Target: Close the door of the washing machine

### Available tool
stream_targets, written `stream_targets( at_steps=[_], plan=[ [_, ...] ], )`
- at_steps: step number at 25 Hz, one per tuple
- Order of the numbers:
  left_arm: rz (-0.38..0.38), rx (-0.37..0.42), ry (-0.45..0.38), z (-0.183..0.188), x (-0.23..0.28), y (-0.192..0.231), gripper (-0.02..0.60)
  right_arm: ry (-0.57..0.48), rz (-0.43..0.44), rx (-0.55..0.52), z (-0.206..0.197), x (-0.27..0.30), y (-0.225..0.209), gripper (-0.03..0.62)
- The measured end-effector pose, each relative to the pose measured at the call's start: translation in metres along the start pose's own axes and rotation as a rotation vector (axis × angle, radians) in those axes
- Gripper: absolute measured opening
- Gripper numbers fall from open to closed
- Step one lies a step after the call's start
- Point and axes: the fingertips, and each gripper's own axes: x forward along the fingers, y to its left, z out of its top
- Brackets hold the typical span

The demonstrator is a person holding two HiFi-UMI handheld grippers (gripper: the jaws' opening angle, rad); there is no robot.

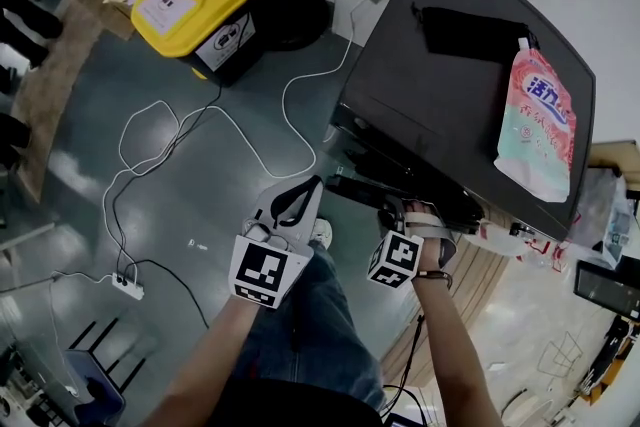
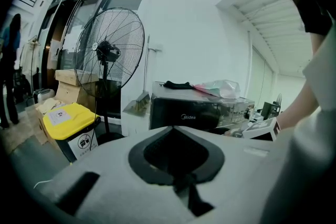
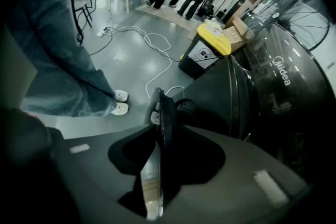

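Right gripper view: right claw clamped on the rim of the dark round washing-machine door, probably stiff and easily swung; left claw closed, empty.

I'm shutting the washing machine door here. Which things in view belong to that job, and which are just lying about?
Part of the job: washing machine, its open door, right gripper clamped on the door's edge.

Lying about: detergent bag and black cloth on the machine's top, yellow bin, fan, floor cables, left gripper, empty.
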Motion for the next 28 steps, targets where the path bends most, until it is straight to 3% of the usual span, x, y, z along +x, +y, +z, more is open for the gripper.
stream_targets(
  at_steps=[14, 28],
  plan=[
    [-0.008, -0.011, 0.014, -0.002, 0.006, 0.01, 0.008, 0.063, -0.237, 0.075, -0.006, 0.009, -0.043, 0.163],
    [-0.021, -0.016, 0.014, -0.001, 0.008, 0.014, 0.008, 0.074, -0.268, 0.147, -0.009, 0.013, -0.048, 0.172]
  ],
)
